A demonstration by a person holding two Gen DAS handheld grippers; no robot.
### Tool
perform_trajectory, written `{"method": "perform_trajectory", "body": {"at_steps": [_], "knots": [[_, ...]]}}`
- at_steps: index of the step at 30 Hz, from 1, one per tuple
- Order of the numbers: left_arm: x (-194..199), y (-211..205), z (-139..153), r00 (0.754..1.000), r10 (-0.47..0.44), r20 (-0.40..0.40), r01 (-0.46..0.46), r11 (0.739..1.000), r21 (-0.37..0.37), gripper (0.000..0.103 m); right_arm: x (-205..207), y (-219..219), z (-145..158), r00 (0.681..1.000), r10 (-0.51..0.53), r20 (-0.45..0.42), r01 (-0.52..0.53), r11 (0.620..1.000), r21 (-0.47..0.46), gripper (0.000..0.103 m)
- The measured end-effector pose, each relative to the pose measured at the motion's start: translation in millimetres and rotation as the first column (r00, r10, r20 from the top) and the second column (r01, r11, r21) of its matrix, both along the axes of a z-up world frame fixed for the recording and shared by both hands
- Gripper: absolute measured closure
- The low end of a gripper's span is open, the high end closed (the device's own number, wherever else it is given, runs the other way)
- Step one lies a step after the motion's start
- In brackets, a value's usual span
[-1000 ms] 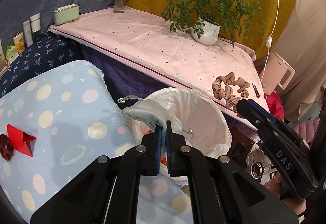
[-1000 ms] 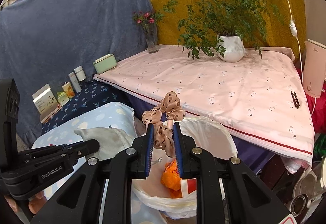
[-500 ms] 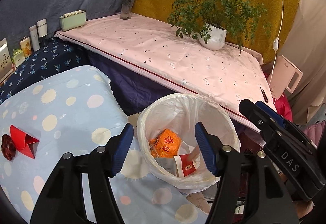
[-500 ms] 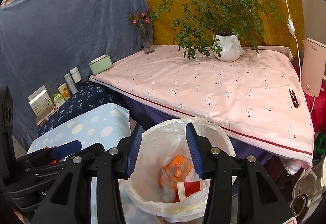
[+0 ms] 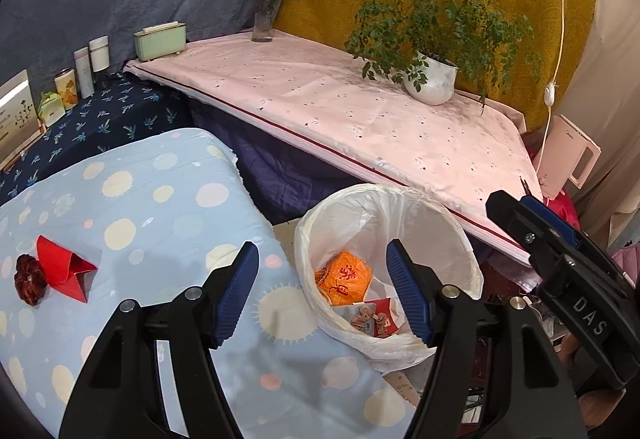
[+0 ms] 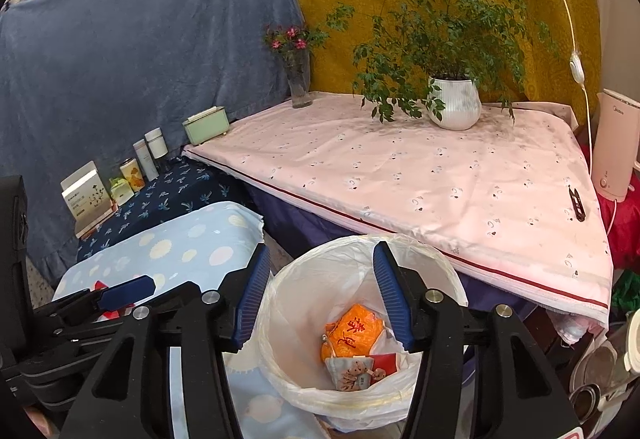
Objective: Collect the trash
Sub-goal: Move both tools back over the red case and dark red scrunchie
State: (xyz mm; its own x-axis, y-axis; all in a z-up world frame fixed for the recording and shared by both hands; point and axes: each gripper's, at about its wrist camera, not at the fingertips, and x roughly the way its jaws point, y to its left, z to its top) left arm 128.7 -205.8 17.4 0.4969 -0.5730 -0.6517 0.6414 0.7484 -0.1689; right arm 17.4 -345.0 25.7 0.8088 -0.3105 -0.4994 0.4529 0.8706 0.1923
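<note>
A bin with a white liner (image 5: 384, 195) (image 6: 360, 243) stands between the dotted blue cover and the pink table. Inside lie an orange wrapper (image 5: 344, 277) (image 6: 352, 331), a red-and-white packet (image 6: 386, 361) and a peach scrunchie (image 5: 370, 319) (image 6: 358, 371) on a pale cloth piece. My left gripper (image 5: 322, 293) hovers over the bin's near rim, its jaws opening with nothing between them. My right gripper (image 6: 323, 299) hangs above the bin, jaws opening and empty too. A red folded paper (image 5: 64, 271) and a dark red scrunchie (image 5: 28, 279) lie on the blue cover, far left.
The pink-clothed table (image 5: 320, 107) carries a potted plant (image 5: 432, 83), a flower vase (image 5: 264, 19), a green box (image 5: 160, 39) and a black clip (image 6: 576, 203). A pale kettle (image 6: 616, 147) stands at right. Bottles and boxes (image 5: 84, 67) line the dark blue cloth.
Both grippers have opened. The left let go of a pale grey cloth piece and the right let go of the peach scrunchie; both now lie in the bin.
</note>
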Motion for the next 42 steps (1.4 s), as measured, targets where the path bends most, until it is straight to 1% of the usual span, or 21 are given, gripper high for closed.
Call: {"method": "perform_trajectory", "body": {"at_steps": [6, 11, 14, 18, 21, 25, 32, 34, 36, 39, 42], "knots": [[5.7, 18.3, 1.9, 0.999, 0.037, -0.009, -0.037, 0.999, -0.01, 0.04, 3.9, 14.7, 5.2, 1.0, 0.022, -0.001, -0.022, 1.0, -0.017, 0.05], [7.3, 33.6, 5.2, 0.998, 0.059, 0.001, -0.059, 0.998, -0.016, 0.04, 9.1, 28.5, 7.6, 0.999, 0.042, -0.006, -0.042, 0.999, -0.028, 0.049], [9.8, 44.2, 7.1, 0.997, 0.078, 0.004, -0.078, 0.997, -0.025, 0.035, 11.8, 35.8, 10.2, 0.999, 0.047, -0.003, -0.048, 0.998, -0.037, 0.043], [14.5, 58.6, 7.8, 0.995, 0.104, -0.001, -0.104, 0.994, -0.033, 0.034, 15.9, 47.3, 13.6, 0.998, 0.062, -0.003, -0.062, 0.997, -0.048, 0.042], [18.3, 71.8, 7.7, 0.991, 0.13, 0.002, -0.13, 0.991, -0.036, 0.029, 20.7, 58.2, 15.6, 0.997, 0.076, -0.002, -0.076, 0.995, -0.058, 0.038], [25.5, 93.7, 7.1, 0.985, 0.17, 0.007, -0.17, 0.985, -0.038, 0.024, 31.5, 78.4, 16.7, 0.994, 0.109, -0.009, -0.109, 0.992, -0.071, 0.038], [42.9, 139.5, 1.1, 0.967, 0.256, 0.004, -0.256, 0.966, -0.032, 0.019, 53.9, 115.3, 11.8, 0.985, 0.172, -0.029, -0.174, 0.982, -0.077, 0.034], [48.5, 154.0, -1.9, 0.959, 0.283, 0.003, -0.283, 0.959, -0.027, 0.015, 61.0, 126.6, 8.6, 0.98, 0.194, -0.039, -0.196, 0.978, -0.073, 0.034], [54.6, 169.3, -4.7, 0.95, 0.313, 0.006, -0.312, 0.95, -0.019, 0.013, 69.6, 140.2, 6.4, 0.975, 0.217, -0.048, -0.22, 0.973, -0.071, 0.034], [66.0, 194.7, -10.8, 0.936, 0.352, -0.012, -0.352, 0.936, -0.013, 0.012, 81.3, 157.1, 1.3, 0.966, 0.252, -0.061, -0.255, 0.965, -0.054, 0.034], [79.0, 219.7, -17.3, 0.916, 0.4, -0.019, -0.4, 0.917, 0.003, 0.011, 96.3, 176.6, -5.7, 0.956, 0.284, -0.077, -0.288, 0.957, -0.042, 0.034]]}}
